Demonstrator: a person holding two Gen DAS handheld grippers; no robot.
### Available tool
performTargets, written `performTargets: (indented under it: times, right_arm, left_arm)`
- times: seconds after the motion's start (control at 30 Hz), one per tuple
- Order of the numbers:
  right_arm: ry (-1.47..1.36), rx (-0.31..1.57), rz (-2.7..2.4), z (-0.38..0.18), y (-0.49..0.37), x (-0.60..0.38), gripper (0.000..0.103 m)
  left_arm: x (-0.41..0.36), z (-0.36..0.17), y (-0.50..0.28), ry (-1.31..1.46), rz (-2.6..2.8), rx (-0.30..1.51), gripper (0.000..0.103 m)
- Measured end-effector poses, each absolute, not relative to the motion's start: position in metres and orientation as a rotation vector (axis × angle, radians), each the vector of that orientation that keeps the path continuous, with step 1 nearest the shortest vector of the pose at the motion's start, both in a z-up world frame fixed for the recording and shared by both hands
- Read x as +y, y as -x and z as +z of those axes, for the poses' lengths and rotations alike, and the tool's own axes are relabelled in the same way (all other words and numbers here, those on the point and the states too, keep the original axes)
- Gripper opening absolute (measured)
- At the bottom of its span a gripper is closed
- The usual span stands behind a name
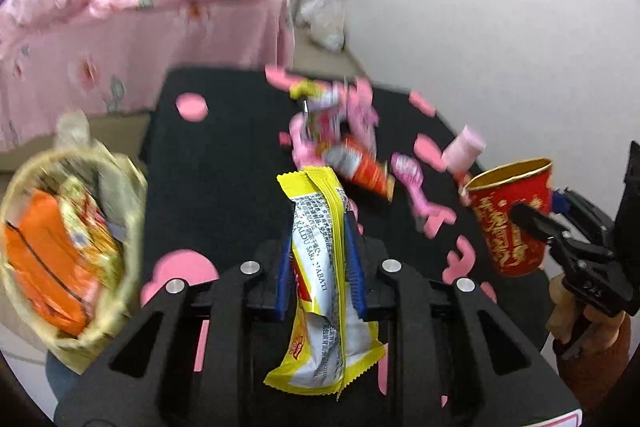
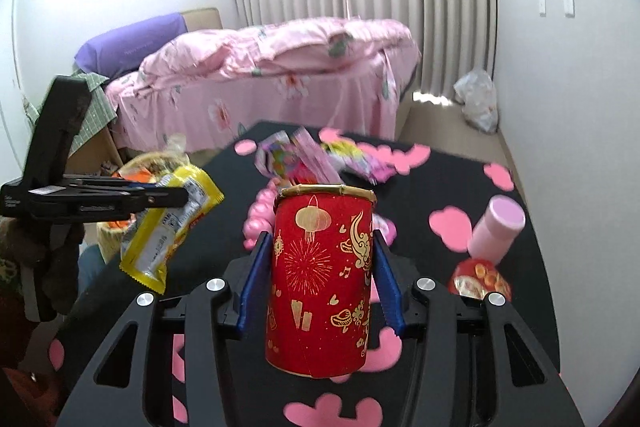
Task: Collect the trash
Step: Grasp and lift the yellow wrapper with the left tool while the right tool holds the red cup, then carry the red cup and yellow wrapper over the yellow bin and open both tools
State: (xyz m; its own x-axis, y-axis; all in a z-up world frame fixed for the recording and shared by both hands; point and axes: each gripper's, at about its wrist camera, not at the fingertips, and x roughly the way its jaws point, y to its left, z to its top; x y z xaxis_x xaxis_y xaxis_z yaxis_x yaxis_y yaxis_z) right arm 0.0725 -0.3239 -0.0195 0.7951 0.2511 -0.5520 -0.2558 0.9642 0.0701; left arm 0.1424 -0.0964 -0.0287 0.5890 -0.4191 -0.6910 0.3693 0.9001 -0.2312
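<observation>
Right now my left tool (image 1: 320, 259) is pinched narrow on a crinkly yellow foil snack wrapper (image 1: 320, 279), its blue pads pressing the wrapper's middle while both ends flop free above the black desk with pink cloud shapes (image 1: 224, 147). My right tool (image 2: 320, 267) stands wider, clamped on the sides of a red paper cup with gold lantern prints (image 2: 320, 283), which is upright and open at the top.

The wrapper is slick and only caught across a narrow band, so I judge it could slide out if I swing it fast. The cup is thin-walled; too hard a squeeze could buckle it, and a tilt could spill whatever is inside, which I cannot see.

To the left, just off the desk's edge, sits a pale woven basket (image 1: 132, 227) already holding an orange packet (image 1: 44, 267) and other blurred wrappers. Farther out on the desk lie a heap of pink and multicoloured wrappers (image 1: 336, 115), an orange-red snack tube (image 1: 360, 167) on its side, and a tilted pink plastic bottle (image 2: 496, 231) at the right.
</observation>
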Motion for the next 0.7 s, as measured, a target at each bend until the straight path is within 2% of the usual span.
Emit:
performTargets:
  times: [0.23, 0.7]
  right_arm:
    - [0.040, 0.517, 0.307, 0.009, -0.070, -0.289, 0.046]
    - [0.125, 0.499, 0.442, 0.029, -0.083, -0.195, 0.046]
  left_arm:
    - [-0.052, 0.009, -0.123, 0.109, -0.405, 0.659, 0.023]
    - [0.042, 0.012, -0.107, 0.172, -0.223, 0.543, 0.023]
